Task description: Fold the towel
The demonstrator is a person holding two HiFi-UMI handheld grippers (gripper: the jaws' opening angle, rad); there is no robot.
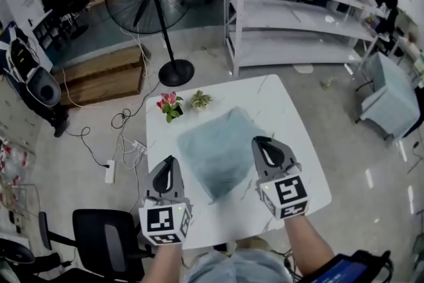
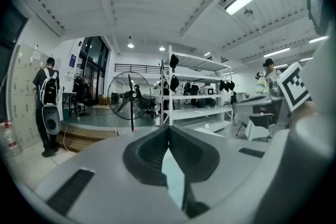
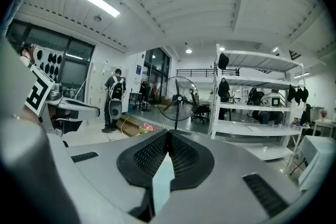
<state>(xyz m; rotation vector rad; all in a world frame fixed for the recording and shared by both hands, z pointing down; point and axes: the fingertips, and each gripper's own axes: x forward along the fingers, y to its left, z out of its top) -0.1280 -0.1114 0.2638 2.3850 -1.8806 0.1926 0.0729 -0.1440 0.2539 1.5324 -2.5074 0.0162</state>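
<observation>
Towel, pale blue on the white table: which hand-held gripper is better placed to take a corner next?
Right, probably. The right hand-held gripper sits at the pale blue towel's right corner; the left hand-held gripper is over bare white table. Both are shut.

The table's (image 1: 291,142) far left corner is blocked by a flower (image 1: 169,105) and a plant (image 1: 200,101); its right edge is left free.
</observation>
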